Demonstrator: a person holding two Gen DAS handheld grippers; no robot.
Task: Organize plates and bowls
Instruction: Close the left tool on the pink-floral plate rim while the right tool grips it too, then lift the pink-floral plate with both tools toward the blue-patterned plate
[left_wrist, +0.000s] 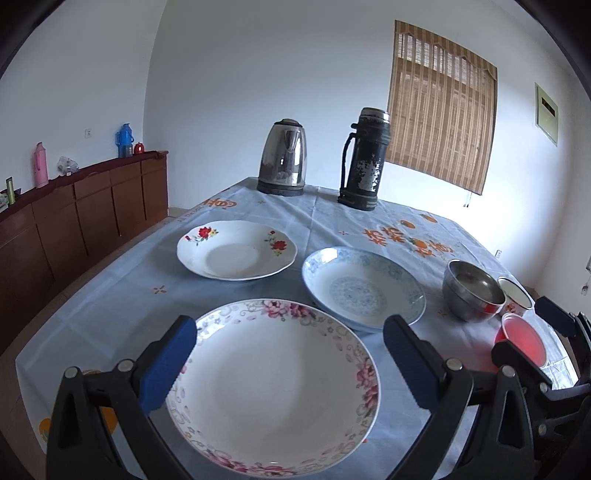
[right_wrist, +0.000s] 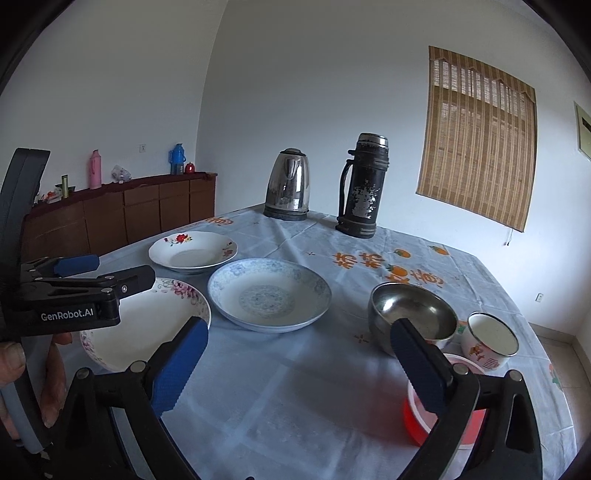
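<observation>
Three plates lie on the blue tablecloth: a pink-flowered plate (left_wrist: 273, 387) (right_wrist: 147, 325) nearest, a blue-patterned plate (left_wrist: 364, 288) (right_wrist: 269, 293) behind it, and a red-flowered plate (left_wrist: 236, 249) (right_wrist: 192, 251) farther left. To the right stand a steel bowl (left_wrist: 472, 295) (right_wrist: 412, 314), a white enamel cup (left_wrist: 515, 293) (right_wrist: 489, 339) and a red plastic bowl (left_wrist: 519, 341) (right_wrist: 417, 417). My left gripper (left_wrist: 290, 332) (right_wrist: 122, 271) hovers open over the pink-flowered plate, holding nothing. My right gripper (right_wrist: 299, 365) (left_wrist: 528, 332) is open above bare cloth, its right finger in front of the red bowl.
A steel kettle (left_wrist: 284, 162) and a worn black thermos (left_wrist: 365, 158) stand at the table's far edge. A wooden sideboard (left_wrist: 74, 206) runs along the left wall. A hand (right_wrist: 14, 369) holds the left gripper's handle.
</observation>
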